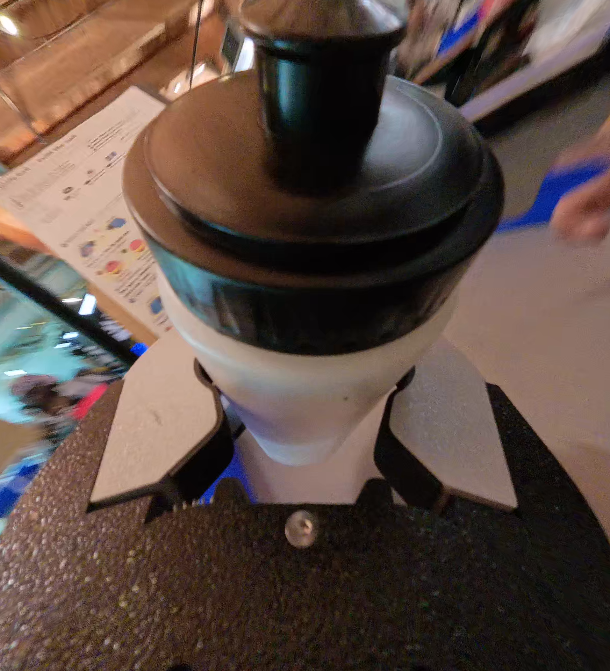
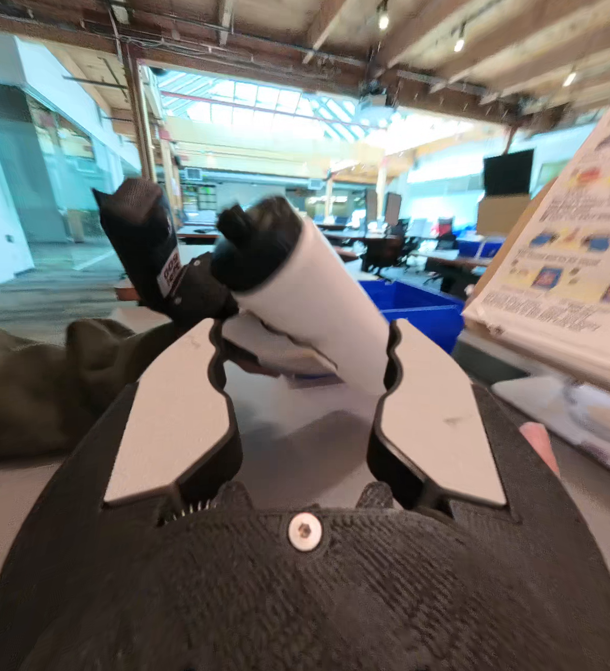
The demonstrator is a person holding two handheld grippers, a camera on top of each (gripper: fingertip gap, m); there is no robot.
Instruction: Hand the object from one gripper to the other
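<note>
Between left gripper (image 1: 305, 385) jaws sits a blurred white bottle (image 1: 307, 399); right gripper (image 2: 303, 339) gapes wide.

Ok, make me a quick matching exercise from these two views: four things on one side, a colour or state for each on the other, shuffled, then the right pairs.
Things:
1. left tool
2. right tool
3. bottle lid
4. bin

Colour or state:
A. blue
B. open, holding nothing
C. black
D. shut on the white bottle

Pairs: 1-D, 2-B, 3-C, 4-A
</note>
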